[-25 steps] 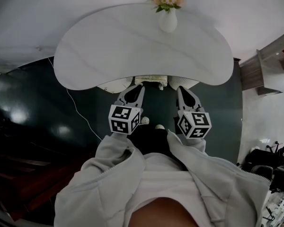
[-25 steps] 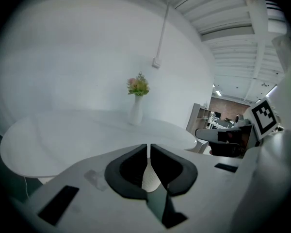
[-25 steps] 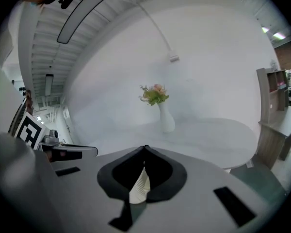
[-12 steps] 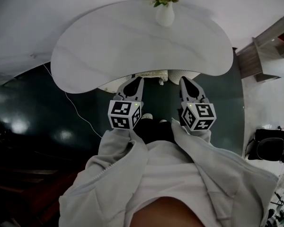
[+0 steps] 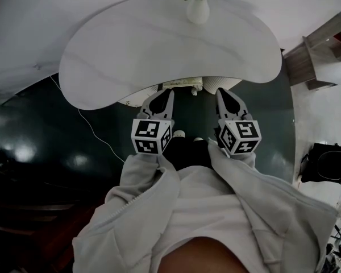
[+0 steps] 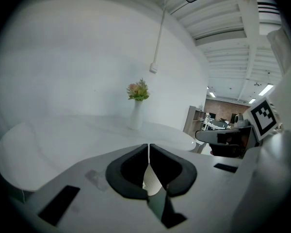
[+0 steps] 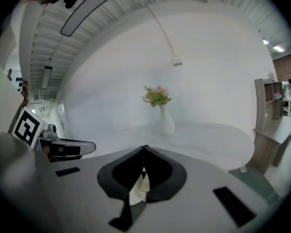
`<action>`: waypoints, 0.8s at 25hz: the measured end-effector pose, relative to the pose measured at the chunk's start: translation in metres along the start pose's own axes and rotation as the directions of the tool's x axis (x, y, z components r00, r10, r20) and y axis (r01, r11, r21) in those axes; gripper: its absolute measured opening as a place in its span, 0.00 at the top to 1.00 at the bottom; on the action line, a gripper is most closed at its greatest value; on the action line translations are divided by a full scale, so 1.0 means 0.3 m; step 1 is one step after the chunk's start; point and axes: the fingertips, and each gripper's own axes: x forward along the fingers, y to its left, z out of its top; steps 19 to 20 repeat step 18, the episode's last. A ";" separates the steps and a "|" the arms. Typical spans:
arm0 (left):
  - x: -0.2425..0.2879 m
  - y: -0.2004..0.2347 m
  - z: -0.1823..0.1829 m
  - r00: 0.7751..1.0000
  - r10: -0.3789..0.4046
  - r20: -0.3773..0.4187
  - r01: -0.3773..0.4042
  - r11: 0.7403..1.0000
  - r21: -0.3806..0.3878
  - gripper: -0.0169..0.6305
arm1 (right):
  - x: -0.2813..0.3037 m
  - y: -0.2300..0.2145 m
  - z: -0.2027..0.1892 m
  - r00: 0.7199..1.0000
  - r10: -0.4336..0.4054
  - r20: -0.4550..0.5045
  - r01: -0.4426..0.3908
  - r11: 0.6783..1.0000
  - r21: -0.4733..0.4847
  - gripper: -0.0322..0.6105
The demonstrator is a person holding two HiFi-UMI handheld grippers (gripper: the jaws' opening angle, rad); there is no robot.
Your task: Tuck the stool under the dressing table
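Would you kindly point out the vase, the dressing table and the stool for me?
vase [image 5: 197, 11], head view, on its white body.
dressing table [image 5: 159, 44], head view, on the bare tabletop.
stool [image 6: 153, 182], left gripper view, on its ribbed white side.

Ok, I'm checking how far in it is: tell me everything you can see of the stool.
The stool is mostly hidden under the dressing table; only a cream, ribbed rim of its seat shows past the table's front edge. The left gripper and right gripper, both shut, point at that rim; whether they touch it is unclear.
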 end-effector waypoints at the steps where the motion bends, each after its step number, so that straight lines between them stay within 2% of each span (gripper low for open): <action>1: -0.002 -0.001 -0.002 1.000 -0.001 -0.001 0.001 1.000 0.000 0.94 | -0.002 0.002 0.000 1.000 -0.001 0.001 0.001 1.000 -0.003 0.87; 9: -0.007 0.001 -0.005 1.000 -0.007 0.002 0.007 1.000 0.001 0.94 | -0.006 0.013 -0.003 1.000 -0.003 0.000 0.003 1.000 -0.012 0.87; 20: -0.016 0.040 -0.004 1.000 0.028 0.012 -0.028 1.000 -0.003 0.94 | 0.003 0.020 -0.006 1.000 -0.004 -0.003 0.004 1.000 -0.010 0.87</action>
